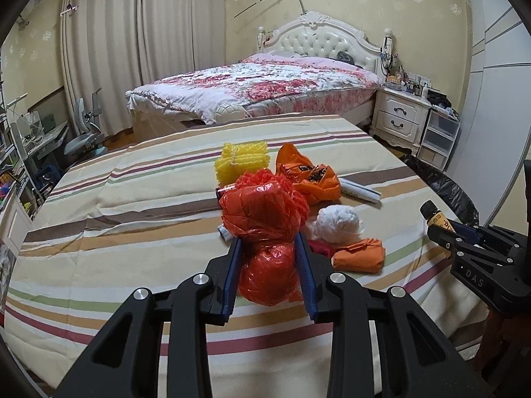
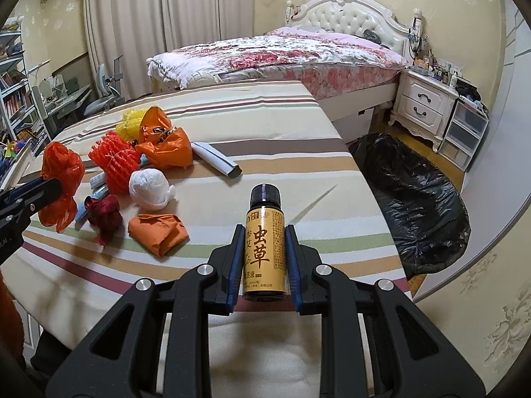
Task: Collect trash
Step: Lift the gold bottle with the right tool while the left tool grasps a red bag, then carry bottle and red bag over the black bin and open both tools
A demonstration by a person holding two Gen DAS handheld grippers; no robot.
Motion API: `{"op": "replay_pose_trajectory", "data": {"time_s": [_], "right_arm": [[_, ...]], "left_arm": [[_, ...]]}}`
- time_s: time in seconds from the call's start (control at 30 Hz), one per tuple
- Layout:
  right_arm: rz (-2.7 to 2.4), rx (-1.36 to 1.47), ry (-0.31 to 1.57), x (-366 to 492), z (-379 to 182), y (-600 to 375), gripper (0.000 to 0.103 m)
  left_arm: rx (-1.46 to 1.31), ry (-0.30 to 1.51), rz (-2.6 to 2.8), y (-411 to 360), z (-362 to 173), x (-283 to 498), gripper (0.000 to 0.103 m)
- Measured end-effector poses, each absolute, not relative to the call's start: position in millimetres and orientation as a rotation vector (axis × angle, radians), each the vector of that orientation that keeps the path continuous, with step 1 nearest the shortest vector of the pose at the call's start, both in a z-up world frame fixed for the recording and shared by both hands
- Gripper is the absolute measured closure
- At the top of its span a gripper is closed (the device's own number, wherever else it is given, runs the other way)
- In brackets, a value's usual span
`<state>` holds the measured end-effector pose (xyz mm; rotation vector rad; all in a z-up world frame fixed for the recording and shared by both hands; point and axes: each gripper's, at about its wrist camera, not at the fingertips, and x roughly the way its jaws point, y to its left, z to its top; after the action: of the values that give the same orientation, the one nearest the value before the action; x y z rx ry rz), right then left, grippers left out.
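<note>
A crumpled red plastic bag (image 1: 262,209) is pinched between the blue pads of my left gripper (image 1: 268,238), lifted a little off the striped tablecloth (image 1: 132,199). From the right wrist view the same bag (image 2: 61,172) hangs at the far left. My right gripper (image 2: 264,229) is shut on a small dark bottle (image 2: 265,248) with a yellow label and black cap. Loose trash lies on the cloth: a yellow foam net (image 1: 240,159), an orange bag (image 1: 308,175), a white wad (image 1: 337,220), a folded orange piece (image 1: 360,255), a red foam net (image 2: 114,159) and a dark red wad (image 2: 103,214).
A black trash bag (image 2: 415,199) lies open on the floor to the right of the table. A white paper tube (image 2: 217,159) rests near the orange bag. Behind the table are a bed (image 1: 265,83), a white nightstand (image 1: 398,116) and, at left, a desk chair (image 1: 83,136).
</note>
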<state>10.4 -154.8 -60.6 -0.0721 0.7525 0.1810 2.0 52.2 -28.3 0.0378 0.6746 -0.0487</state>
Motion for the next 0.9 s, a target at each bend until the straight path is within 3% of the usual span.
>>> {"op": "replay_pose_trajectory", "data": {"time_s": [0.4, 0.9], "right_arm": [[0.051, -0.029, 0.653, 34, -21, -208, 0.080], [-0.139, 0.088, 0.650, 97, -31, -295, 0.080]], "left_arm": [[0.045, 0.594, -0.201, -3, -2, 39, 0.071], [0.076, 0.638, -0.365, -106, -17, 131, 0.071]]}}
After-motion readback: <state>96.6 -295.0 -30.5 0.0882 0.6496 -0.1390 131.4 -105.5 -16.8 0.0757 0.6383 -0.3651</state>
